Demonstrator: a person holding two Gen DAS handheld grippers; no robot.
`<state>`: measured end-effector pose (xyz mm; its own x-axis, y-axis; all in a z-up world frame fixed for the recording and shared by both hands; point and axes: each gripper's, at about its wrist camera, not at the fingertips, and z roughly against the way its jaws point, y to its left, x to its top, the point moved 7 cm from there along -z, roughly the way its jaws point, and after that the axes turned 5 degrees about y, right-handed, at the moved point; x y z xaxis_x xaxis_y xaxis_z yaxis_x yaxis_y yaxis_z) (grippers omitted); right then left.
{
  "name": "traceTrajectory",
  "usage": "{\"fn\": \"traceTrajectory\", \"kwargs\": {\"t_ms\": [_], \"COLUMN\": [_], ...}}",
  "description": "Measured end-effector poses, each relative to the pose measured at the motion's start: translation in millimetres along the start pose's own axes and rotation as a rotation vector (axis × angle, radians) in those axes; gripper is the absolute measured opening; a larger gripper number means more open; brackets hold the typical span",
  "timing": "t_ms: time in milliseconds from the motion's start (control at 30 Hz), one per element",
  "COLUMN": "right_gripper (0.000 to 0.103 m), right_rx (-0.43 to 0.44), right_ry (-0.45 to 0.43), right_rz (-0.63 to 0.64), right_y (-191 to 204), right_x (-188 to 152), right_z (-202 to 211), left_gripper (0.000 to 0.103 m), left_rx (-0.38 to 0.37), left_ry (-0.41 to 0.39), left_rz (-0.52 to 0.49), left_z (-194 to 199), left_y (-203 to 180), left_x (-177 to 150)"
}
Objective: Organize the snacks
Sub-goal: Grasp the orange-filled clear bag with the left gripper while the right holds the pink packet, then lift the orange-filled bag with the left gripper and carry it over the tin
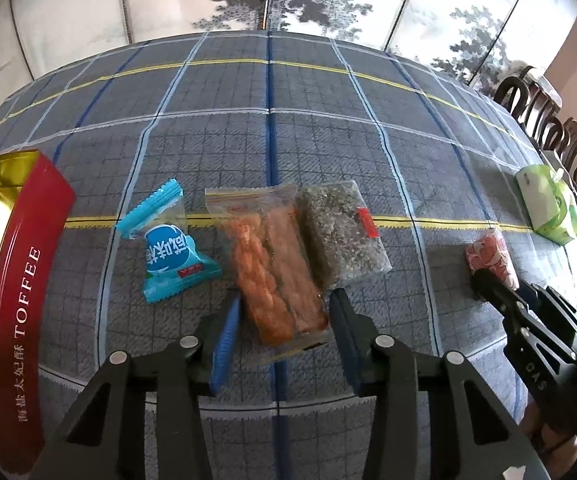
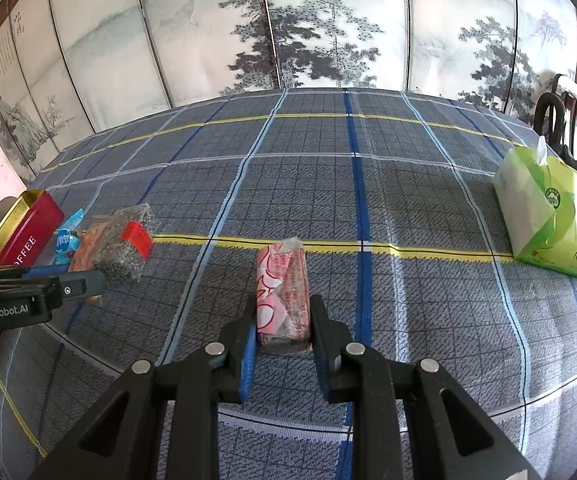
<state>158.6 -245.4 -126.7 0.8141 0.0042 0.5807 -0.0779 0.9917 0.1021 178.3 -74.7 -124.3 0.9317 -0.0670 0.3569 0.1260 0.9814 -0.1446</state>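
Checked blue-grey cloth (image 2: 408,208) covers the table. On it the right gripper (image 2: 284,320) is clenched on a pink snack (image 2: 284,288) that lies on the cloth. The left gripper (image 1: 284,308) stands around the near end of an orange snack (image 1: 272,272); I cannot tell if its pads press the wrapper. Just beside the orange one lie a grey snack (image 1: 340,232) and a blue candy (image 1: 168,240). A red tin (image 1: 24,280) stands at the left edge, a green tissue pack (image 2: 548,216) far right.
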Motion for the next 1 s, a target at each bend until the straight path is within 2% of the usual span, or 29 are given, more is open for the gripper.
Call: {"fn": "traceTrajectory", "kwargs": {"t_ms": [233, 467, 667, 833, 1000], "right_gripper": [0.024, 0.024, 0.024, 0.024, 0.024], "right_rx": [-0.011, -0.021, -0.023, -0.019, -0.012], "right_ry": [0.001, 0.002, 0.002, 0.001, 0.000], "right_rz": [0.008, 0.015, 0.016, 0.009, 0.000], "right_y": [-0.3, 1.0, 0.9, 0.8, -0.4], "right_x": [-0.1, 0.5, 0.7, 0.4, 0.4], "right_z": [-0.1, -0.6, -0.7, -0.3, 0.5], "left_gripper": [0.036, 0.036, 0.037, 0.037, 0.042], "left_rx": [0.008, -0.023, -0.016, -0.005, 0.019], "left_ry": [-0.001, 0.017, 0.050, 0.076, 0.102], "left_rz": [-0.022, -0.090, -0.152, -0.152, -0.111], "left_z": [6.4, 17.9, 30.9, 38.6, 37.3], "left_y": [3.2, 3.6, 13.3, 24.1, 27.1], "left_x": [-11.7, -41.6, -71.0, -88.4, -91.2]}}
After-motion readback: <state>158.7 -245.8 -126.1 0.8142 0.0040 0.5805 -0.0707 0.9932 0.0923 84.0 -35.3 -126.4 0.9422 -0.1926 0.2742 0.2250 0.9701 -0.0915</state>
